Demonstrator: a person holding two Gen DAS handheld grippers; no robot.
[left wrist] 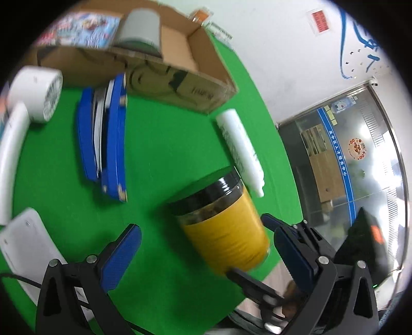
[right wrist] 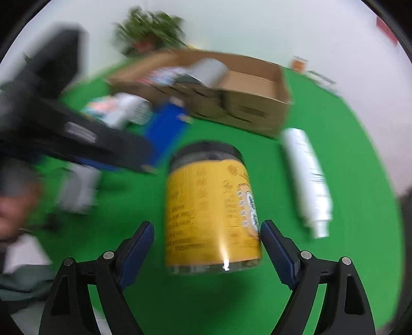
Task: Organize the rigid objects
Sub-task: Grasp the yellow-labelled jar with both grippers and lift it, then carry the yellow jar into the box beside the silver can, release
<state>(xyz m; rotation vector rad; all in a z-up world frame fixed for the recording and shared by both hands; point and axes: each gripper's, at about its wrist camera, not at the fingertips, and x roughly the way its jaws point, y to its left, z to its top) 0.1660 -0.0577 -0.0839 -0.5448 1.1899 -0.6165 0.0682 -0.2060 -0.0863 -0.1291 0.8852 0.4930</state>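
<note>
Mostly blurred, yellow-labelled jar, Chinese print unreadable

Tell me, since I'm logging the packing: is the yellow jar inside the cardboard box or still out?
Out. The yellow jar stands on the green table, in front of the cardboard box.

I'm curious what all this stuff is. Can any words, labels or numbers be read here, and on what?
Glass door, blue strip: Chinese characters, roughly "吴中区人才服务中心".
Yellow jar: Chinese label print, too blurred to read.
Cardboard box: dark print, blurred.
White tube: fine print, too small.
Red wall sign: unreadable.
</note>
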